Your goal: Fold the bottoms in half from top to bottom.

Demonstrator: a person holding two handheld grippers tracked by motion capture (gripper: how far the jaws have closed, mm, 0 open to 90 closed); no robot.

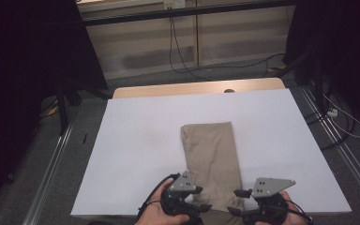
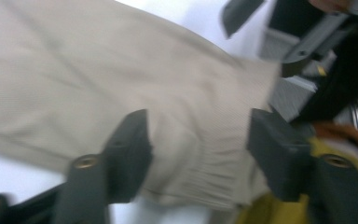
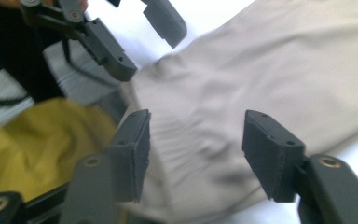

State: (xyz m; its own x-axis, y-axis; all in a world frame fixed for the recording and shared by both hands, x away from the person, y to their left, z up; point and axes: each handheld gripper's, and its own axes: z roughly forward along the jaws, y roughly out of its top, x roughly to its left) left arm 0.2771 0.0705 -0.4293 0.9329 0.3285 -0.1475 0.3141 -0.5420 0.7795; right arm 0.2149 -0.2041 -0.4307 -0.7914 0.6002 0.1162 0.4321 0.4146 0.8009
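Observation:
A beige knitted garment point(image 1: 211, 154) lies folded into a long strip on the white table cover point(image 1: 136, 140), its ribbed hem at the near edge. My left gripper point(image 1: 201, 206) is at the hem's left corner and my right gripper point(image 1: 238, 202) at its right corner. In the left gripper view the jaws of the left gripper point(image 2: 198, 154) stand apart over the ribbed hem point(image 2: 200, 177) without pressing it. In the right gripper view the right gripper point(image 3: 196, 154) is open above the garment point(image 3: 284, 70), with the left gripper point(image 3: 140, 42) open farther off.
A yellow cloth point(image 3: 42, 144) shows below the table's near edge. Bare wood point(image 1: 168, 89) of the table runs along the far side. Cables point(image 1: 183, 61) trail on the grey floor behind, and metal rails point(image 1: 51, 164) flank the table.

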